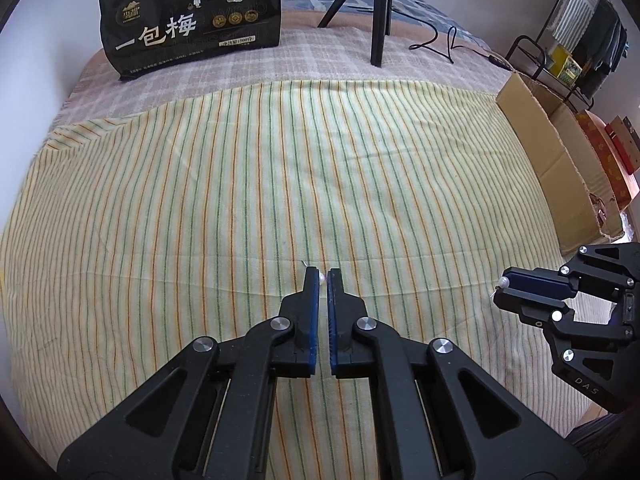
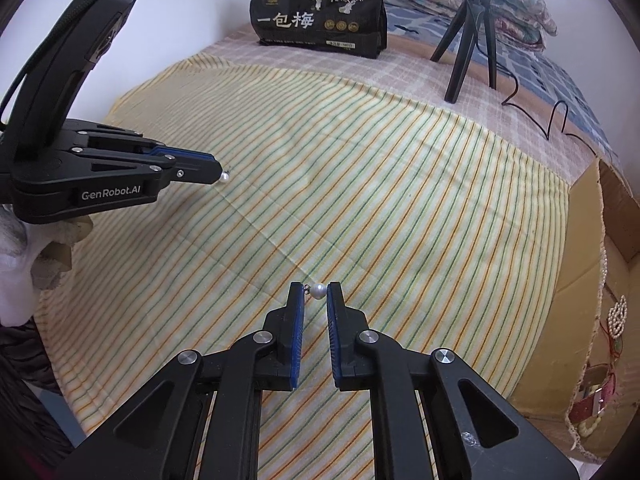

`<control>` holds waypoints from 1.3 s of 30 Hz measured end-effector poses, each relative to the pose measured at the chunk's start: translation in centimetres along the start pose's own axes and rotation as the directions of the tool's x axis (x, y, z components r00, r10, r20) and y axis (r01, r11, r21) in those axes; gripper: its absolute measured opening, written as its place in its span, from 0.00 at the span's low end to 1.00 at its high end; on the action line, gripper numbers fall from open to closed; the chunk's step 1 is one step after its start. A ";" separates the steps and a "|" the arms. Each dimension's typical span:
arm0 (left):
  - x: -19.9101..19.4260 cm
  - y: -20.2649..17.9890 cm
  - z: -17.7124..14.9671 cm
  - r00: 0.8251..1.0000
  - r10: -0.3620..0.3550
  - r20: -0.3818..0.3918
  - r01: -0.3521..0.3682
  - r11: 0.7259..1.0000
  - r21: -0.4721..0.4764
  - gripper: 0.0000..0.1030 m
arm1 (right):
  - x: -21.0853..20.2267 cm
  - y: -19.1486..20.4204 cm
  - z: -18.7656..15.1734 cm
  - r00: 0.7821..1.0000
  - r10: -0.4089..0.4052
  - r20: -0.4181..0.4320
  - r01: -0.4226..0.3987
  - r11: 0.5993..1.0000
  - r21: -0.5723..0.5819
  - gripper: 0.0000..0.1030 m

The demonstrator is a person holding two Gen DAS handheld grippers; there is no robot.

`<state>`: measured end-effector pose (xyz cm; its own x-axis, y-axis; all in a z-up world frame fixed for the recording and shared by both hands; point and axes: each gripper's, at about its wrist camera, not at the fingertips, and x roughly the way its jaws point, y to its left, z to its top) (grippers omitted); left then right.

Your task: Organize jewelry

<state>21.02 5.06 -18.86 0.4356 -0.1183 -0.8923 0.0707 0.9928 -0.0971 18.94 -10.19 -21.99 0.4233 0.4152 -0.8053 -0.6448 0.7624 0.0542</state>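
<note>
Pearl earrings, two of them, are each pinched at the tips of a gripper above the striped cloth [image 1: 240,184] spread over the bed. Left gripper [image 1: 323,276]: jaws drawn nearly together, a small white pearl earring [image 1: 321,278] clamped between the blue pads at the very tip, a thin wire hook poking out past the left finger. In the right wrist view the same gripper comes in from the left edge with the pearl protruding from its closed tip, just above the cloth. Right gripper [image 2: 317,291]: jaws narrow, closed on the second pearl earring [image 2: 318,291], the pearl seated against the right pad and its small metal fitting against the left pad. In the left wrist view this gripper enters from the right edge, pearl visible at its tip. Both grippers point steeply down toward the cloth and are well apart from each other. At the far end of the bed a black printed bag [image 1: 192,20] stands upright, with a black tripod [image 1: 376,12] to its right and a cable trailing from it. An open cardboard box [image 2: 592,280] sits beside the bed on the right; strands of beaded jewelry [image 2: 616,316] hang over its near wall. A white-gloved hand is partly visible under the left gripper's body.
</note>
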 end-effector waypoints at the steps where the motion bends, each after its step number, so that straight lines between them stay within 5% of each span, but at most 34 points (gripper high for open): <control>1: -0.3 0.1 0.1 1.000 -0.002 0.008 0.002 1.000 -0.001 0.02 | -0.2 0.0 0.1 1.000 -0.001 0.005 0.001 1.000 0.001 0.09; 15: -6.6 1.3 2.8 0.986 -0.027 0.165 0.035 0.998 -0.049 0.01 | -5.4 -3.3 1.5 0.991 -0.037 0.129 0.025 0.996 0.089 0.09; 22: -3.3 1.3 1.8 0.997 -0.058 0.055 0.062 0.995 -0.078 0.07 | -5.4 -4.5 1.3 0.991 -0.044 0.130 0.029 0.993 0.118 0.09; 24: -2.4 1.5 1.5 0.998 -0.058 0.038 0.062 0.993 -0.099 0.31 | -5.4 -4.3 1.3 0.991 -0.042 0.129 0.027 0.993 0.112 0.09; 26: -1.7 1.5 1.3 0.998 -0.045 0.031 0.049 0.993 -0.108 0.42 | -5.5 -4.1 1.3 0.991 -0.040 0.130 0.026 0.994 0.106 0.09; 35: 1.2 0.1 0.2 1.000 0.016 -0.001 -0.016 0.999 -0.031 0.42 | -5.5 -4.3 1.1 0.991 -0.040 0.125 0.027 0.995 0.101 0.09; 39: 1.8 0.0 0.0 1.000 0.030 -0.010 -0.030 0.999 -0.018 0.32 | -5.3 -4.2 1.0 0.992 -0.039 0.120 0.028 0.995 0.096 0.09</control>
<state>21.83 4.89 -20.44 0.4285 -0.0883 -0.8992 0.0410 0.9961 -0.0782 20.05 -15.07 -17.37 0.5215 0.4412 -0.7303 -0.5685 0.8179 0.0881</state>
